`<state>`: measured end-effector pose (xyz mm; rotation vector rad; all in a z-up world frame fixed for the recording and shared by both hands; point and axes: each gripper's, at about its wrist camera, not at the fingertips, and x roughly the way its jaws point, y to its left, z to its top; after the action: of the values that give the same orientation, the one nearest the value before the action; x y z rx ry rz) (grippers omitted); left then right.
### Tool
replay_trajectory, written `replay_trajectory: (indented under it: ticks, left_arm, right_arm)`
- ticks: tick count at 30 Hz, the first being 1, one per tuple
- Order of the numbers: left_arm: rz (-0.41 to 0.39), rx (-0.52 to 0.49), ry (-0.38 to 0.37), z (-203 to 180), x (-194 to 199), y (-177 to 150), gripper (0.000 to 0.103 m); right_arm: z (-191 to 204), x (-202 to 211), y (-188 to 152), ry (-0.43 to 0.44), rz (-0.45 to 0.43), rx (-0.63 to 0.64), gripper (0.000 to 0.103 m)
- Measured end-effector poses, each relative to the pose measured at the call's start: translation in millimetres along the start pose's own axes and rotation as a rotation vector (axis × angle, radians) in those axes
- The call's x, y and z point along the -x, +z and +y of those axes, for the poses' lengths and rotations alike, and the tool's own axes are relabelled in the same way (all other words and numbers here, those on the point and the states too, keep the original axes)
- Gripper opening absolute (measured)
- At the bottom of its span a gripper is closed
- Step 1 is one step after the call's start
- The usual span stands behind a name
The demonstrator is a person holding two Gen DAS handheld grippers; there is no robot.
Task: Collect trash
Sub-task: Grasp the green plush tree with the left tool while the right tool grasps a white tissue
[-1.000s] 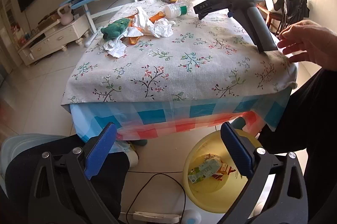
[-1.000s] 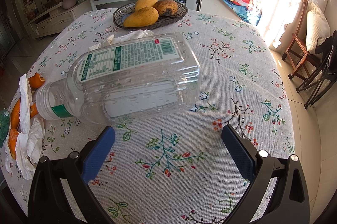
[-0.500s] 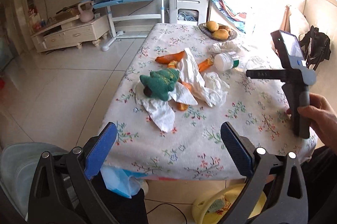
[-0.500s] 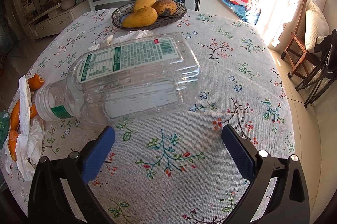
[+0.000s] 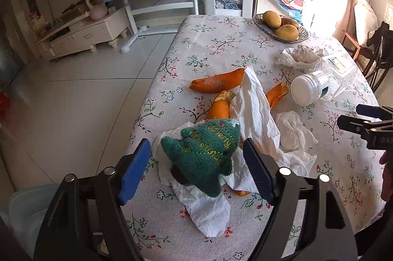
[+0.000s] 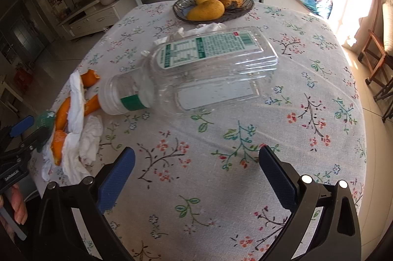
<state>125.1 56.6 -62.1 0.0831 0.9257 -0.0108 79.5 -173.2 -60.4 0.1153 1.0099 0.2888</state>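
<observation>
My left gripper (image 5: pixel 196 157), jaws just narrowing around a knitted green tree (image 5: pixel 206 150) (pads not yet pressing) on crumpled white tissue (image 5: pixel 255 113), three curled orange peels (image 5: pixel 217 84), my right gripper (image 6: pixel 196 177) wide open, empty, one clear ribbed plastic bottle (image 6: pixel 203 74) lying ahead, floral tablecloth (image 6: pixel 307 113).

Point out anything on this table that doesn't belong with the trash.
The green knitted Christmas tree stands out: a keepsake lying on crumpled tissues beside orange peels, between the left gripper's closing jaws. The fruit bowl isn't trash either.
</observation>
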Motion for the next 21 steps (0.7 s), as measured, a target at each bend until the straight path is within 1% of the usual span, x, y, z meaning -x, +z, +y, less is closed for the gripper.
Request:
replay_trajectory:
  ticks: [2,3,4,5,8,9,10,11,12,13,16,17,18,19,20,21]
  left_arm:
    - [0.011,0.035,-0.047,6.5,-3.0,1.4,0.055]
    - [0.004,0.051,-0.067,8.6,-1.7,1.2,0.05]
    - [-0.002,0.058,-0.085,10.1,-0.3,1.7,0.043]
    - [-0.002,0.064,-0.101,11.6,0.2,1.9,0.032]
    - [-0.013,0.088,-0.136,13.2,4.4,-1.9,0.029]
    - [-0.018,0.093,-0.148,13.6,5.7,-2.7,0.024]
    - [-0.024,0.096,-0.155,14.4,7.2,-3.3,0.022]
    - [-0.032,0.1,-0.16,14.9,9.2,-4.0,0.01]
    - [-0.036,0.103,-0.167,15.3,10.5,-4.4,0.005]
    - [-0.041,0.109,-0.172,16.3,11.7,-4.7,0.005]
    - [-0.026,0.125,-0.176,19.3,8.4,-5.5,0.005]
    - [-0.021,0.13,-0.175,21.4,7.8,-6.4,0.005]
    - [-0.022,0.136,-0.174,22.8,7.7,-6.4,0.007]
    - [-0.017,0.135,-0.181,23.4,6.6,-6.0,0.012]
    - [-0.008,0.131,-0.176,23.7,5.4,-6.2,0.036]
    - [-0.004,0.13,-0.149,23.2,4.3,-6.5,0.065]
  right_arm:
    - [20.0,7.8,-4.2,0.011,-0.024,0.072,0.097]
    - [28.4,10.0,-5.4,0.036,-0.031,0.098,0.097]
    - [34.9,11.5,-5.9,0.069,-0.042,0.107,0.097]
    - [39.8,11.7,-5.5,0.09,-0.048,0.107,0.097]
    - [46.9,5.7,-3.1,0.124,-0.051,0.088,0.097]
    - [49.2,1.9,-2.0,0.131,-0.044,0.084,0.097]
    - [52.1,-2.2,-1.4,0.137,-0.037,0.083,0.095]
    - [55.4,-5.7,-0.3,0.144,-0.03,0.081,0.091]
    - [59.0,-9.1,0.8,0.157,-0.02,0.078,0.086]
    - [63.4,-12.9,2.3,0.166,-0.01,0.076,0.076]
    - [75.4,-24.2,5.4,0.151,0.014,0.081,0.068]
    - [77.4,-29.0,5.8,0.151,0.03,0.08,0.064]
    - [78.8,-30.6,5.9,0.144,0.026,0.081,0.064]
    - [80.1,-31.1,6.9,0.135,0.025,0.085,0.064]
    - [80.0,-30.8,7.9,0.134,0.022,0.087,0.061]
    - [78.9,-31.2,8.2,0.138,0.023,0.087,0.059]
